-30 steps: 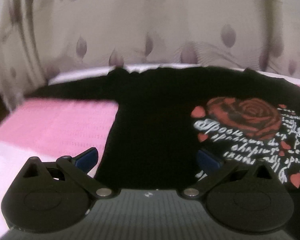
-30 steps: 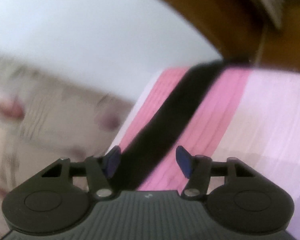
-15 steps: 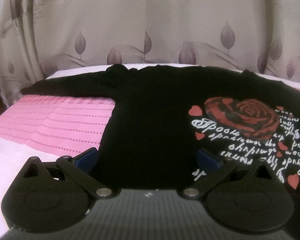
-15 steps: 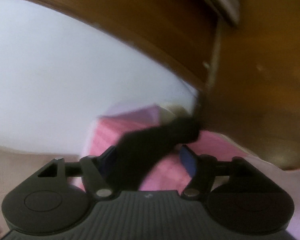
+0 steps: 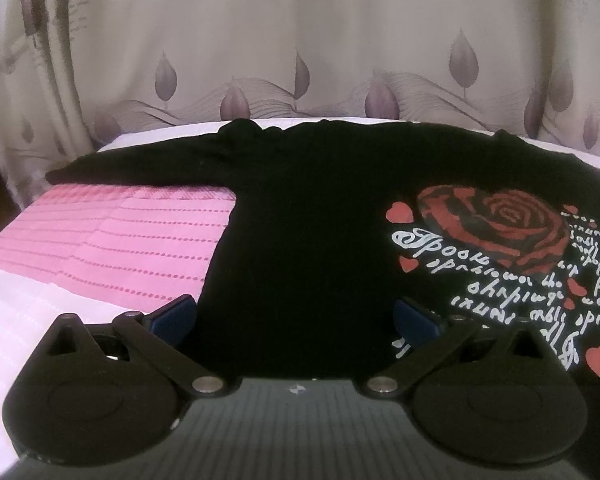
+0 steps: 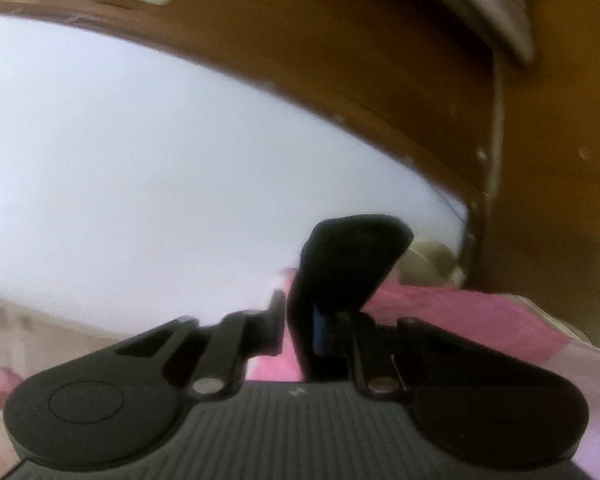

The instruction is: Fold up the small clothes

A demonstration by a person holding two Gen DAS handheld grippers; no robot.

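A black long-sleeved top point(image 5: 312, 216) with a red rose print and white lettering point(image 5: 500, 236) lies flat on a pink and white bedspread point(image 5: 112, 248). Its left sleeve point(image 5: 140, 164) stretches out to the left. My left gripper point(image 5: 296, 320) is open and hovers low over the top's near hem, with one blue pad on each side of the body. My right gripper point(image 6: 300, 320) is shut on the end of the other black sleeve point(image 6: 352, 256), which sticks up between the fingers.
A beige curtain with a leaf pattern point(image 5: 300, 48) hangs behind the bed. In the right wrist view a white wall point(image 6: 160, 168) and a brown wooden door or cupboard point(image 6: 540, 160) stand beyond the bed's pink corner point(image 6: 460, 312).
My right gripper has closed on the sleeve end and tilted up towards the wall. My left gripper has stayed open over the hem, hardly moving.
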